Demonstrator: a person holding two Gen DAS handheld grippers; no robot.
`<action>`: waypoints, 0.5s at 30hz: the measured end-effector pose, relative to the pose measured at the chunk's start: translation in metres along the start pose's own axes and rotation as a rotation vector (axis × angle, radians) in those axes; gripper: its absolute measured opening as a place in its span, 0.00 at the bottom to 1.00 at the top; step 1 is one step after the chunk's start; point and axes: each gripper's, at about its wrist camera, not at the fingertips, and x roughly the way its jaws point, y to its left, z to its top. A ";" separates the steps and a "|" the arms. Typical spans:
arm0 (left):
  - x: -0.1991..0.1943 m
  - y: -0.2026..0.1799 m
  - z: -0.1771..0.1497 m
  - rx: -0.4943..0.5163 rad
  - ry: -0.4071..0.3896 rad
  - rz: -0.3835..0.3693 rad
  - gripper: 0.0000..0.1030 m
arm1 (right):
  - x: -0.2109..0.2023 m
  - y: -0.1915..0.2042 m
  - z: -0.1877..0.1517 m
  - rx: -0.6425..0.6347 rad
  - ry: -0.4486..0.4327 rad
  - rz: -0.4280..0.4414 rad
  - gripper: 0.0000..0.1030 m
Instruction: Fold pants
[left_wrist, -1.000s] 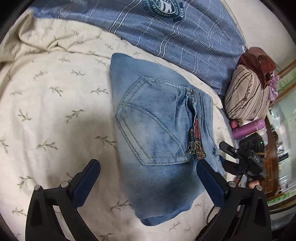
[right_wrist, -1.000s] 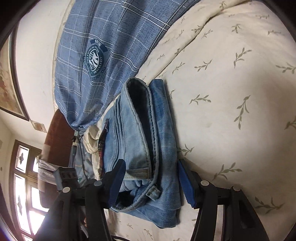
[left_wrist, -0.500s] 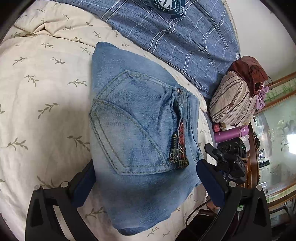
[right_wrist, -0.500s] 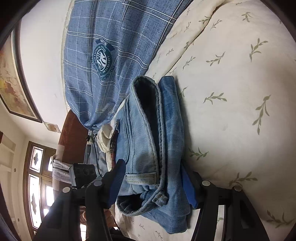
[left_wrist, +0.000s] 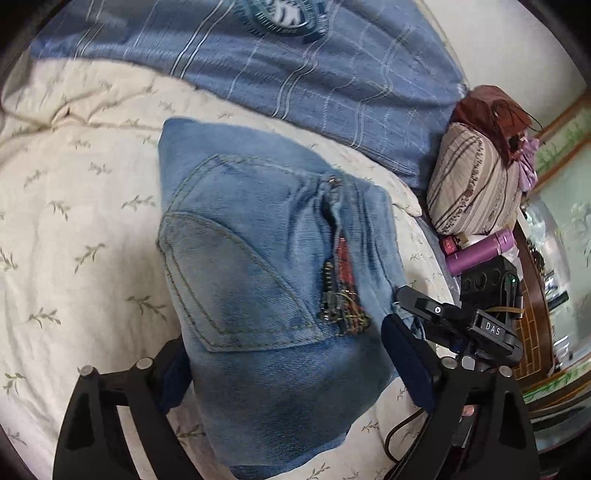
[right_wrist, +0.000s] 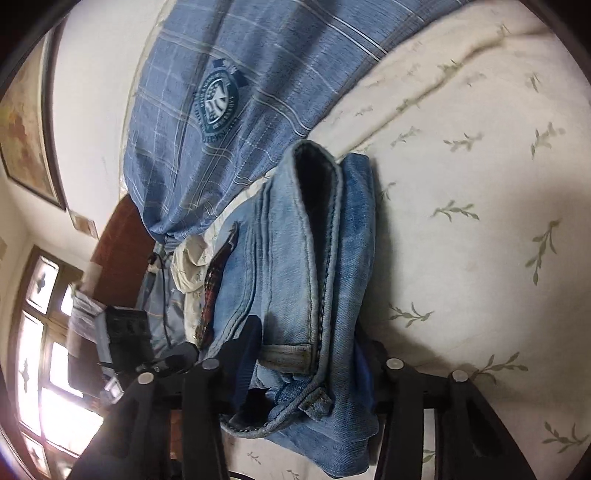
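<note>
1. Pants (left_wrist: 266, 295): blue denim, folded into a compact bundle, lying on the cream leaf-print bedspread (left_wrist: 74, 229) near its edge; back pocket facing up, a zipper with red trim showing beside it. In the right wrist view (right_wrist: 317, 295) the stacked layers and the waistband are gaping open at the near end.

2. Left gripper (left_wrist: 291, 373): jaws standing spread, one finger at each side of the bundle's near end; the left finger is partly hiding behind the denim. Whether the pads are pressing the cloth or merely flanking it, I cannot tell.

3. Right gripper (right_wrist: 310, 365): jaws spread around the bundle's thick end, the layers lying between them; contact looks close on both sides, but a firm clamp cannot be confirmed.

4. Risk, layers: the fold is looking loose at the open waistband end. A squeeze that catches only the top layers would likely be peeling the bundle apart on lifting.

5. Risk, edge: the bundle is sitting close to the bed's side. A push or drag that way could be sliding it off.

6. Surroundings: blue plaid blanket (left_wrist: 295, 74) lying just beyond the pants; striped pillow (left_wrist: 476, 192) and purple bottle (left_wrist: 480, 251) standing off to the side, well apart. A sweeping motion could be snagging the blanket.
</note>
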 end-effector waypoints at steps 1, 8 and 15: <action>-0.001 -0.003 0.000 0.019 -0.008 0.006 0.86 | 0.000 0.003 0.000 -0.016 -0.005 -0.008 0.45; -0.012 -0.011 0.000 0.055 -0.055 0.031 0.78 | -0.008 0.033 -0.005 -0.160 -0.085 -0.002 0.42; -0.029 -0.029 -0.002 0.130 -0.123 0.049 0.78 | -0.013 0.053 -0.012 -0.260 -0.138 -0.018 0.42</action>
